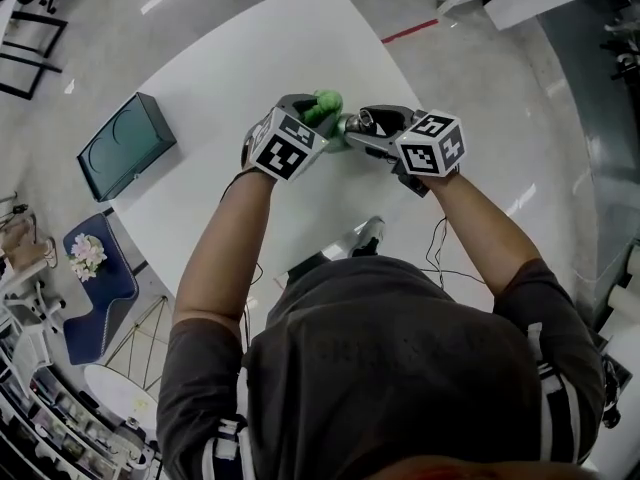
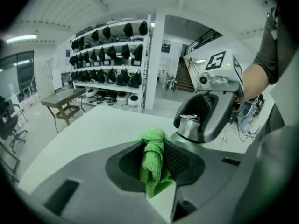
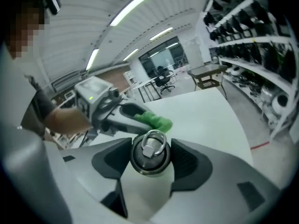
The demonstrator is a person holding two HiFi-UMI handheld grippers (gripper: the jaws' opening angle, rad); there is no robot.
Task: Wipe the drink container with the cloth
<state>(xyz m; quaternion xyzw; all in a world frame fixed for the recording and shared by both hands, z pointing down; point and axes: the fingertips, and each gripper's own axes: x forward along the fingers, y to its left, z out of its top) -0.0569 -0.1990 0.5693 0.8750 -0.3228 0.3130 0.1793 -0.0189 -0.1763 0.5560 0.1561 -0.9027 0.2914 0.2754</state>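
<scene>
1. Far left in the head view, a dark green case (image 1: 128, 146) lies on the floor beside the left edge of the white worktop (image 1: 250, 68). Nearer the person, a blue seat (image 1: 95, 288) carries a bunch of pale flowers (image 1: 88, 253).
2. The left tongs (image 2: 156, 164) are held over the middle of the worktop, with their marker cube facing up at the head camera. Their jaws are clamped on the green cloth (image 2: 152, 148). The cloth is bunched into an upright roll between the pads and sticks out past the tips.
3. The free end of the cloth sits just beside the bottle (image 3: 149, 148), on the bottle's left in the head view. No view shows whether the two touch.
4. The bottle is bare metal with a dark cap that carries a metal ring. It is held over the worktop between the two hands. Only its capped end shows, and the rest is hidden by the jaws around it.
5. The right tongs (image 3: 149, 161) are clamped on the bottle just under the cap, one pad pressing on each side. They point towards the left tongs, so the two sets of tips are close together.
6. Farther right, a red line (image 1: 408, 31) marks the floor beyond the far edge of the worktop. In the right gripper view, shelves (image 3: 252, 45) of dark gear run along the right side of the room.
</scene>
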